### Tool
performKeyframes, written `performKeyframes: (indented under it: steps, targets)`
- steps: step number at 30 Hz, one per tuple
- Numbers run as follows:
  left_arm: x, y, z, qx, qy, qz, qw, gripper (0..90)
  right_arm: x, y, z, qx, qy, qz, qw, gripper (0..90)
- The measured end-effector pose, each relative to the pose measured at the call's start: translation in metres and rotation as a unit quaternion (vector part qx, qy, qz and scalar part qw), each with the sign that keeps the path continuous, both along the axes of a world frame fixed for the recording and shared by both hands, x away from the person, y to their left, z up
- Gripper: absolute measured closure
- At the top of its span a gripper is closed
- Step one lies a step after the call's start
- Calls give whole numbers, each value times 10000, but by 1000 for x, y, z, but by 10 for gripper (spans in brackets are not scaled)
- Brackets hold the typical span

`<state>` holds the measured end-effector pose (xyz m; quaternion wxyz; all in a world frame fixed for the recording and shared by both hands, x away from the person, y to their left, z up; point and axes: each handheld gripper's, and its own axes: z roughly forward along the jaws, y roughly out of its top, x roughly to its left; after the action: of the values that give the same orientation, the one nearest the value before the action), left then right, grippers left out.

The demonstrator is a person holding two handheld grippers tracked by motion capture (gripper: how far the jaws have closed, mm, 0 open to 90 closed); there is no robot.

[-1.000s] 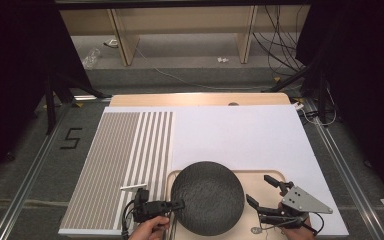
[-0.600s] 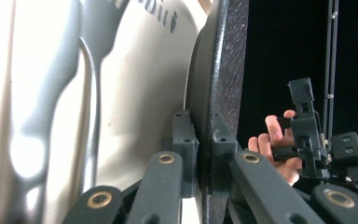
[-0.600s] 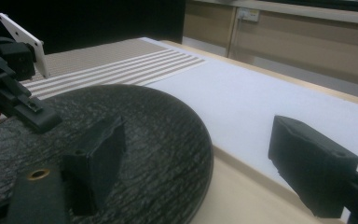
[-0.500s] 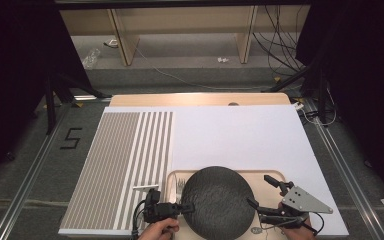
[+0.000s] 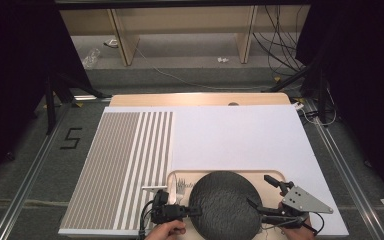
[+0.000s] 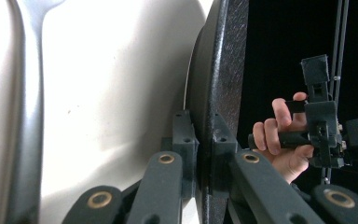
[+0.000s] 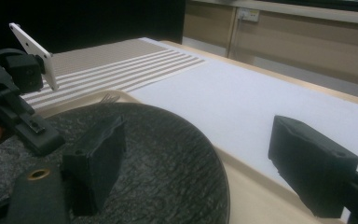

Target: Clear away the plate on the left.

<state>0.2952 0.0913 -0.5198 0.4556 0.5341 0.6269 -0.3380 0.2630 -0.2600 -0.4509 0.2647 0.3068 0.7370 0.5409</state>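
Note:
A dark, rough round plate (image 5: 225, 202) lies on a pale wooden tray (image 5: 275, 173) at the table's front edge. My left gripper (image 5: 192, 211) is shut on the plate's left rim; in the left gripper view its jaws (image 6: 200, 135) clamp the black rim (image 6: 223, 70) from both sides. My right gripper (image 5: 257, 189) stands open at the plate's right edge. In the right gripper view (image 7: 200, 163) one jaw hangs over the plate (image 7: 158, 154) and the other over the tray's edge. A fork (image 5: 181, 187) lies on the tray left of the plate.
A white mat (image 5: 240, 135) with a brown striped part (image 5: 120, 160) covers the table. The table's wooden far edge (image 5: 200, 99) borders a floor with cables and shelf legs. The left gripper view shows the fork's handle (image 6: 28, 116) close by.
My left gripper has moved to the right along the tray, taking the plate with it toward the right gripper. More of the fork now shows. The right gripper has stayed still.

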Motion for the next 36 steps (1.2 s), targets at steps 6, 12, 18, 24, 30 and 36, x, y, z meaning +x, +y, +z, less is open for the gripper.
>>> performKeyframes:
  steps: [6, 12, 18, 24, 30, 36]
  targets:
    - [0, -3, -5, 43, 103, -85, 9999, 844, 0, 0, 0, -1, 0, 3, 10000, 198]
    - [3, -2, -1, 205, -63, -127, 9997, 842, 0, 0, 0, -5, 2, 6, 10000, 198]
    - [3, -2, -3, 252, -73, -190, 9995, 835, 0, 1, 0, 0, -7, 3, 10000, 198]
    - [3, -2, -3, 340, -104, -335, 9988, 775, 0, 0, 0, -12, 0, 18, 10000, 198]
    - [4, -5, 4, 497, -376, -588, 9963, 647, 0, 1, 0, -13, -16, 17, 10000, 198]
    - [6, -3, 14, 698, -610, -806, 9924, 534, -1, 1, 0, -10, -17, 15, 10000, 198]
